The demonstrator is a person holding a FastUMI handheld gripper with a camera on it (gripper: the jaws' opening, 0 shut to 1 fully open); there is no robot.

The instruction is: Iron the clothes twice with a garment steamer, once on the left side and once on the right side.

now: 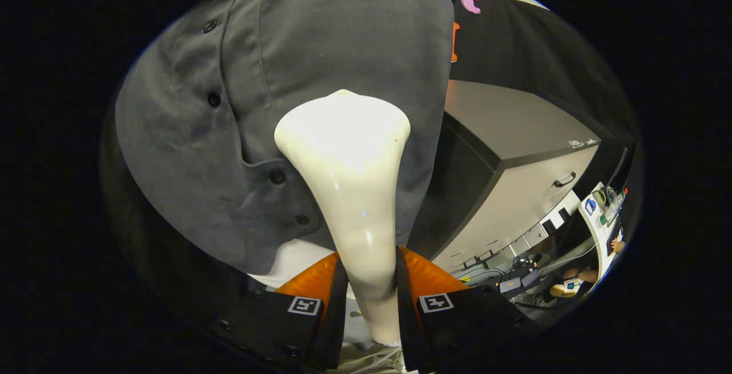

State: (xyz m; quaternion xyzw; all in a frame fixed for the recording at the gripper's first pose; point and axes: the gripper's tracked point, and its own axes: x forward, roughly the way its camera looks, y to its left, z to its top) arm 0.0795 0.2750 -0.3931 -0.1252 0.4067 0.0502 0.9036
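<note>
The claw [367, 299] is clenched on the neck of the cream-white garment steamer [349, 191], one finger pressing each side of its narrow stem. The steamer's broad head flares out ahead of the fingers and sits against a dark grey shirt [297, 65] hanging in front, just beside the row of dark buttons [214, 99] along the placket. Beyond the shirt's edge stands a grey cabinet [514, 156] with a dark handle, and past that a cluttered surface [597, 214].
</note>
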